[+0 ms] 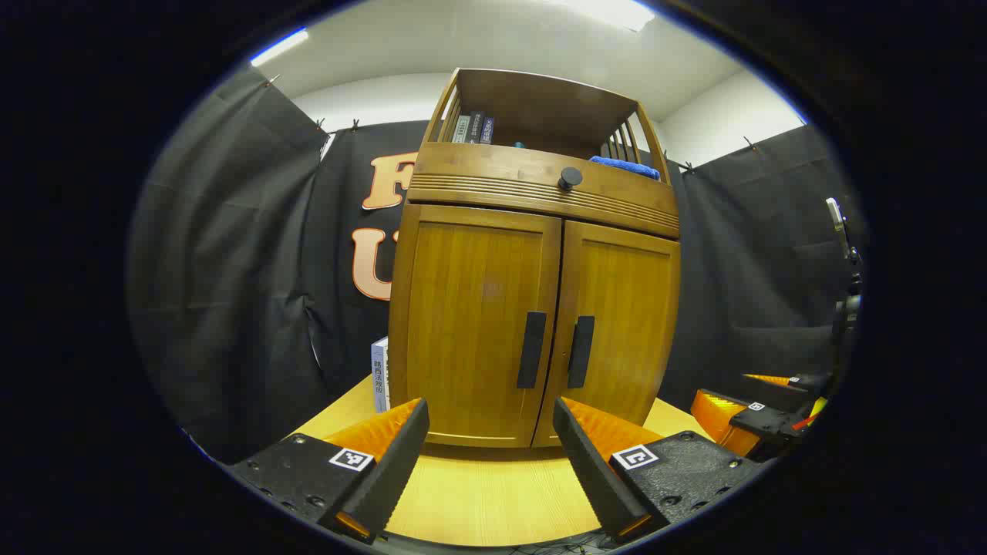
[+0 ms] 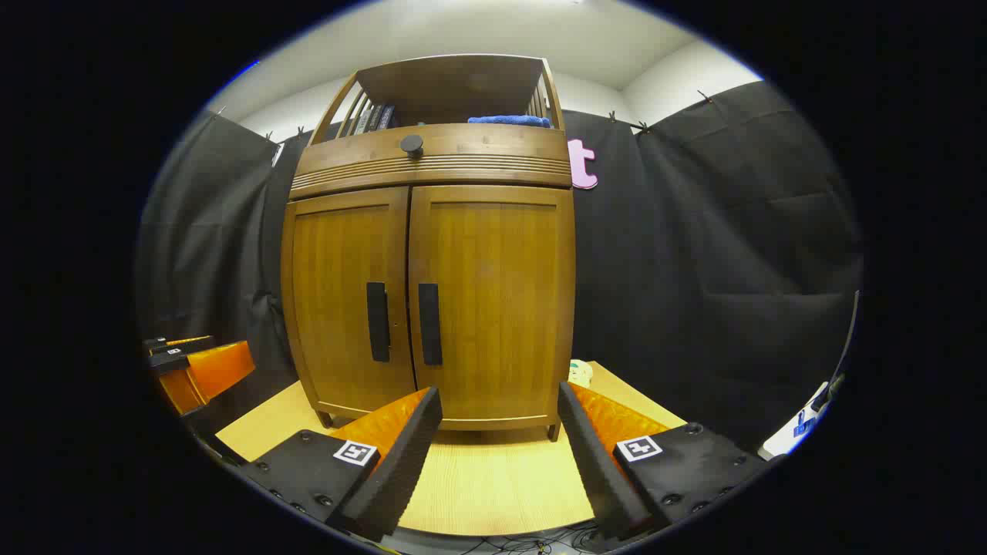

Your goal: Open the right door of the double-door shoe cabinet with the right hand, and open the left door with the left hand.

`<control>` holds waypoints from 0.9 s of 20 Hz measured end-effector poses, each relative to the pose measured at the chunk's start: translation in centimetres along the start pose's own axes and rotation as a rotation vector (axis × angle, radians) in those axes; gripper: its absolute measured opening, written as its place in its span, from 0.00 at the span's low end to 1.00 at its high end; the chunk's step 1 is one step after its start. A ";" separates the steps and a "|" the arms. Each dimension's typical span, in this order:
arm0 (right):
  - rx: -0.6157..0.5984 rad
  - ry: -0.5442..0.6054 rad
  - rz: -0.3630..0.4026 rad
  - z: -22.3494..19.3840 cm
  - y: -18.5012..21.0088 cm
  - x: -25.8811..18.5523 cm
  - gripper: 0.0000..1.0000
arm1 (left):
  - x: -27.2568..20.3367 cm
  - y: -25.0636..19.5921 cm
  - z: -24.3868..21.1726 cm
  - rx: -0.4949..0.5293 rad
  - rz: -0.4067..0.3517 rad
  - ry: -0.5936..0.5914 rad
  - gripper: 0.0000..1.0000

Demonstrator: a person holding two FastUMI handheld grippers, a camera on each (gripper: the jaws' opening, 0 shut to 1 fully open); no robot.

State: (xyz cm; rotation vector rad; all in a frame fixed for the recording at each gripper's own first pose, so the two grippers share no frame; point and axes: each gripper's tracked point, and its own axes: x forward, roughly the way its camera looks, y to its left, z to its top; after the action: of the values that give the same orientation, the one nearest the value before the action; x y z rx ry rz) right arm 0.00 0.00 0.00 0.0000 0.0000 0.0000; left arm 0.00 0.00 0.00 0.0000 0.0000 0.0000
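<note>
Shoe cabinet (image 1: 532, 308) stood on the light wood surface (image 1: 478, 493), both doors shut.

Left gripper (image 1: 490, 435) sat short of the left door (image 1: 474, 324), jaws spread, nothing between them. Right gripper (image 2: 501, 432) faced the right door (image 2: 493, 301), jaws likewise spread and apart from it. Two dark handles (image 2: 428, 324) ran side by side at the centre seam. A blue cloth (image 2: 509, 120) lay on the top shelf.
</note>
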 end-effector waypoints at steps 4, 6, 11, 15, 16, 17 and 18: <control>-0.009 -0.003 -0.005 0.0 0.0 0.0 0.98 | 0.0 0.0 0.0 0.001 0.006 -0.004 0.98; -0.014 -0.001 -0.005 0.0 -0.1 -0.1 0.98 | 0.1 0.0 -0.1 0.000 0.005 -0.004 0.97; -0.012 0.007 -0.008 -0.2 0.0 -0.3 0.98 | 0.1 0.0 -0.4 -0.004 -0.001 0.005 0.97; -0.007 0.010 -0.007 -0.3 0.1 -0.3 0.98 | 0.0 0.0 -0.5 0.001 0.000 0.005 0.97; -0.006 0.010 -0.007 -0.4 0.1 -0.3 0.98 | 0.0 0.0 -0.5 0.001 -0.002 0.005 0.97; -0.005 0.014 -0.005 -0.5 0.2 -0.2 0.98 | 0.0 0.0 -0.6 0.002 -0.002 0.006 0.97; -0.005 0.018 0.000 -0.6 0.4 -0.1 0.98 | -0.1 0.0 -0.5 0.004 -0.003 0.006 0.97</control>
State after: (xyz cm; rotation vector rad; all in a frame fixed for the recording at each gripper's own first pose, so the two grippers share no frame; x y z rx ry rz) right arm -0.15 0.39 -0.64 -0.0047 0.0185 -0.0005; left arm -0.07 0.03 -0.54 0.0036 0.0065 -0.0033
